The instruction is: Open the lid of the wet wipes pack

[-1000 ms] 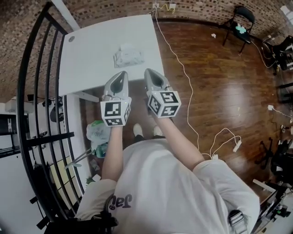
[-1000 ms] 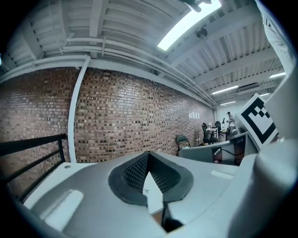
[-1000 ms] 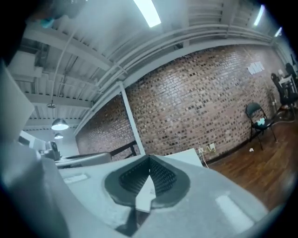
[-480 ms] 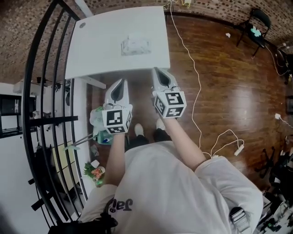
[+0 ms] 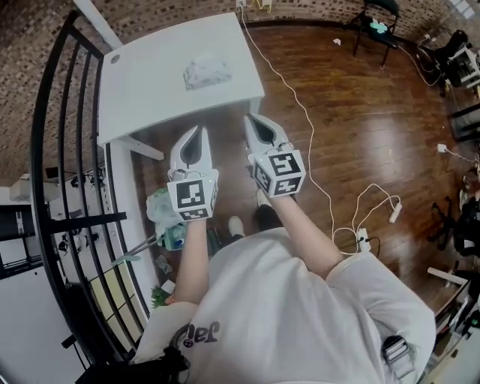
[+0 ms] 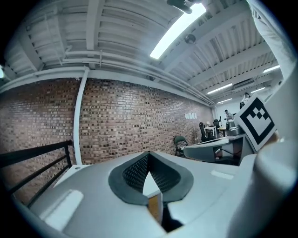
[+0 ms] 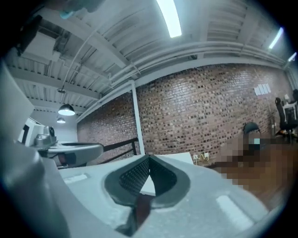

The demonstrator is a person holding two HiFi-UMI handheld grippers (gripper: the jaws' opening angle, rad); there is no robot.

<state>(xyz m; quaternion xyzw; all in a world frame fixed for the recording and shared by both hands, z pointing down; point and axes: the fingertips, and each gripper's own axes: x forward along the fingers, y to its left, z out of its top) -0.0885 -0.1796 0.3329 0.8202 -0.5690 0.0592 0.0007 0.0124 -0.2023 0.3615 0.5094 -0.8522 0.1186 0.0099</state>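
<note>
Worktop: the white worktop (image 5: 150,90) fills the upper left of the head view, slanting up towards the top centre.
Wet wipes pack: there it is, the wet wipes pack (image 5: 207,73), lying flat on the worktop in the upper centre-left of the frame. It's too small from up here to tell how its lid stands.
Left gripper: your left gripper (image 5: 198,132) hangs just below the worktop's near edge in the frame, out over the floor. Its jaws are together, tip to tip, and its own view shows the pads meeting in a point with nothing between them.
Right gripper: your right gripper (image 5: 250,120) rides beside it, to the right, with its tips near the worktop's near right corner. Its jaws are closed on each other too and hold nothing.
Gap: both grippers are well apart from the pack, and neither touches it or the worktop.
Floor: the wooden floor (image 5: 360,127) takes the right half of the frame, and a white cable (image 5: 304,124) snakes down it from the top centre.
Bag: a pale bag (image 5: 160,214) sits on the floor, left of centre, beside your left forearm.
Railing: a black railing (image 5: 45,150) curves down the left edge.
Chair: a dark chair (image 5: 373,19) stands at the top right.
Wall: a brick wall (image 6: 121,116) lies straight ahead in both gripper views.
</note>
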